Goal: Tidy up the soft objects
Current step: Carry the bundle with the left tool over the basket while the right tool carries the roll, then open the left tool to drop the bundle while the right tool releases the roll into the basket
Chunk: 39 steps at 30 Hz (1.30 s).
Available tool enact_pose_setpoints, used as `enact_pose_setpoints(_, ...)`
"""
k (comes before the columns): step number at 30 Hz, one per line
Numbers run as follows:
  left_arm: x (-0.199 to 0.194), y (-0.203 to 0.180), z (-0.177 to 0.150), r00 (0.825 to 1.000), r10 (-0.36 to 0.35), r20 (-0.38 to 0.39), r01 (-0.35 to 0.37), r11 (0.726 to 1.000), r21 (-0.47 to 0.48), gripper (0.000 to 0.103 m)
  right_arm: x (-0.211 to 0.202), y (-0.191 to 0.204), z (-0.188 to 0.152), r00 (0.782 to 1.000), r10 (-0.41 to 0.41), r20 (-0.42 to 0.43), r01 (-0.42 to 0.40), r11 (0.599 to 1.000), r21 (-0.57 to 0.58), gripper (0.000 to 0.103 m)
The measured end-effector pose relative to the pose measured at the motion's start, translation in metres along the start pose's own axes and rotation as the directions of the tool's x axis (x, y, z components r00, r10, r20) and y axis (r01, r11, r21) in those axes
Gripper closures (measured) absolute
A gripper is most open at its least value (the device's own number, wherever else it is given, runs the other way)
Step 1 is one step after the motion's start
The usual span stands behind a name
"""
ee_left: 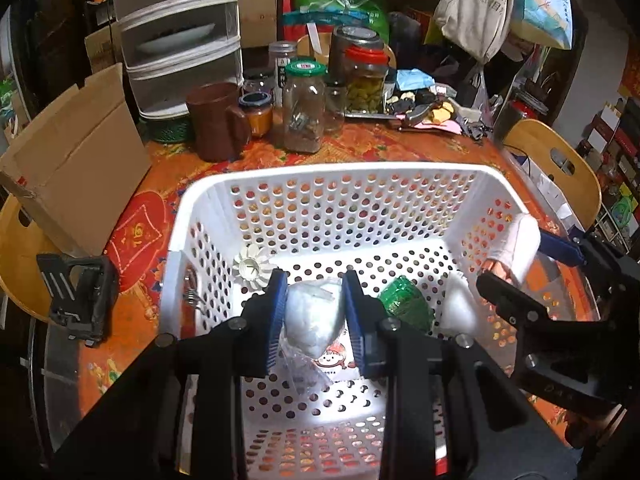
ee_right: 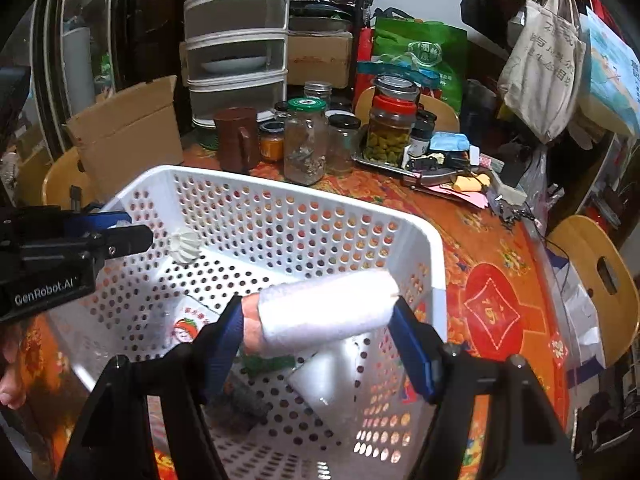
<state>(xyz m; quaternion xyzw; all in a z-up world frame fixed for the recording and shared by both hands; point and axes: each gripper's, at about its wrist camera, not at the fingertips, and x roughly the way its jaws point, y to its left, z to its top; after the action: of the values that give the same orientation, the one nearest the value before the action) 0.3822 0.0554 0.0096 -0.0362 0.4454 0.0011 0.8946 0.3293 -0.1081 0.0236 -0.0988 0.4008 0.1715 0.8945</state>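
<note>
A white perforated basket (ee_left: 328, 172) stands on the table; it also shows in the right wrist view (ee_right: 436, 264). My left gripper (ee_left: 314, 294) is shut on a clear bag of white stuffing (ee_left: 314, 316) above the basket floor. My right gripper (ee_right: 320, 316) is shut on a white foam roll with a pink end (ee_right: 328, 312), held crosswise over the basket's right rim; the roll also shows in the left wrist view (ee_left: 520, 248). Inside the basket lie a white ribbed piece (ee_left: 253, 267), a green crinkled object (ee_left: 406, 300) and a white soft lump (ee_left: 460, 308).
Behind the basket stand a brown mug (ee_left: 218, 122), several glass jars (ee_left: 304, 108) and a drawer unit (ee_left: 180, 40). A cardboard box (ee_left: 76, 160) stands at the left. A metal tray of small items (ee_left: 408, 108) lies at the back right. Wooden chairs (ee_right: 596, 280) flank the table.
</note>
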Motion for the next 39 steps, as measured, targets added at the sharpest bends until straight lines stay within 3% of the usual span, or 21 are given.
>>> enact_pose_setpoints(8,0.03,-0.002,-0.007,0.998,0.01,-0.066,-0.01,1.0,0.0,0.077,0.015,0.0,-0.003,0.999,0.002,-0.051,-0.001,1.0,0.014,0.032)
enact_pose_setpoints(16,0.036,-0.003,-0.012,0.997,0.014,-0.071,-0.013,1.0,0.011,0.072,0.013,0.004,-0.005,0.999,0.008,-0.046,-0.008,1.0,-0.005,0.028)
enact_pose_setpoints(25,0.007,-0.004,-0.014,1.0,0.004,-0.021,-0.004,1.0,0.016,0.046,-0.012,0.0,-0.004,1.0,0.004,0.006,-0.004,1.0,0.004,0.012)
enact_pose_setpoints(27,-0.007,-0.004,-0.017,1.0,-0.006,-0.006,0.006,1.0,0.025,0.028,-0.021,-0.002,-0.008,1.0,0.014,0.017,-0.014,1.0,0.014,0.01)
enact_pose_setpoints(30,-0.029,-0.007,-0.025,1.0,0.006,0.023,-0.007,0.999,0.047,0.016,-0.038,-0.005,-0.016,0.999,0.019,0.035,-0.019,1.0,0.018,0.0)
enact_pose_setpoints(36,-0.078,-0.008,-0.052,0.998,0.003,0.071,-0.007,0.998,0.062,0.001,-0.083,-0.003,-0.042,0.994,0.075,0.083,-0.076,0.997,0.008,0.0)
enact_pose_setpoints(39,-0.108,-0.003,-0.074,0.995,-0.007,0.095,0.001,0.998,0.056,0.0,-0.11,0.0,-0.063,0.989,0.102,0.104,-0.103,0.995,0.012,0.0)
